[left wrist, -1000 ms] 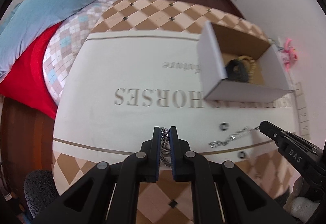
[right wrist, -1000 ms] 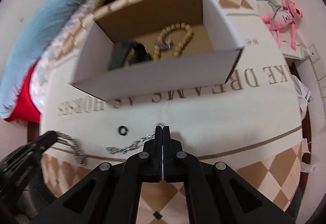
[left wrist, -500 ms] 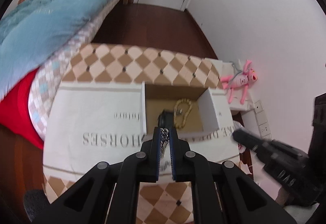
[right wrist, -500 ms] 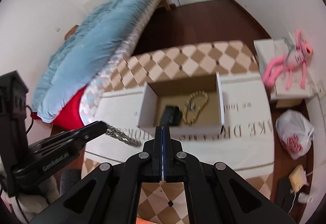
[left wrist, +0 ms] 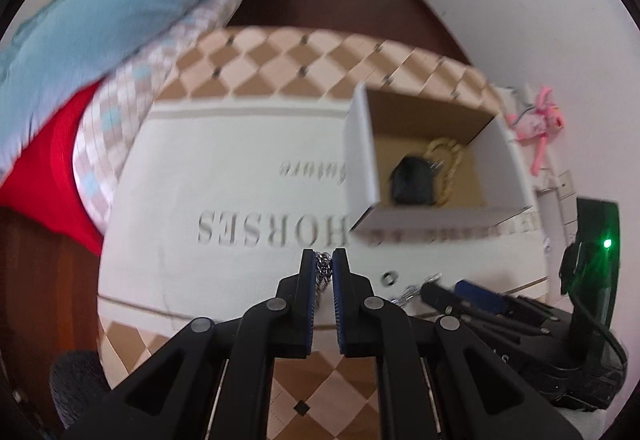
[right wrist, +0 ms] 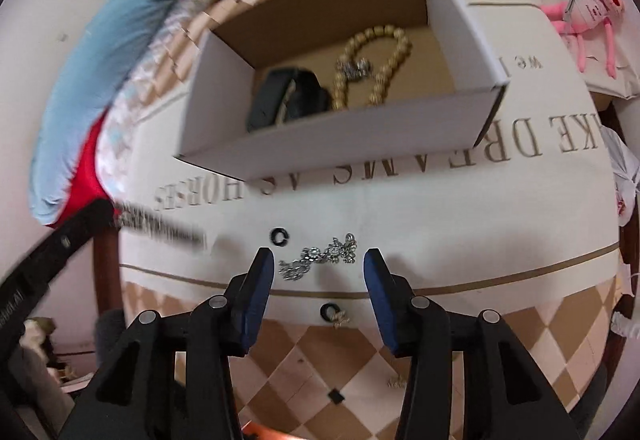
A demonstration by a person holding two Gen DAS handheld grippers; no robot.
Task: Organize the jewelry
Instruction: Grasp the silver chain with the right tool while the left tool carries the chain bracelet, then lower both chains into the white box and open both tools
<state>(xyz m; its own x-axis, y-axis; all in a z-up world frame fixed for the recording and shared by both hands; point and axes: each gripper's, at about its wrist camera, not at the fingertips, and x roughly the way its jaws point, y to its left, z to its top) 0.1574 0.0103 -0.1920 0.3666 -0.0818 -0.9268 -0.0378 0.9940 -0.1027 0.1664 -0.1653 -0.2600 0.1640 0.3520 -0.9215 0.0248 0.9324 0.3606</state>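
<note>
My left gripper (left wrist: 324,264) is shut on a silver chain (left wrist: 322,268); in the right wrist view the chain (right wrist: 160,230) hangs blurred from it at the left. My right gripper (right wrist: 318,267) is open, low over a sparkly silver bracelet (right wrist: 318,258) that lies on the cream cloth (right wrist: 440,224) between its fingers. An open cardboard box (right wrist: 344,143) behind holds a gold bead necklace (right wrist: 376,63) and a black item (right wrist: 288,97). The box (left wrist: 432,215) also shows at the right in the left wrist view. Two small dark rings (right wrist: 279,236) (right wrist: 329,312) lie on the cloth.
A checkered table (right wrist: 320,372) carries the cloth. A bed with a blue duvet (left wrist: 80,15) and red sheet (left wrist: 52,167) lies left. A pink plush toy (right wrist: 592,11) sits at the far right on a white box.
Both grippers have come back down close to the cloth. My right gripper has opened around the bracelet. My left gripper still holds the chain.
</note>
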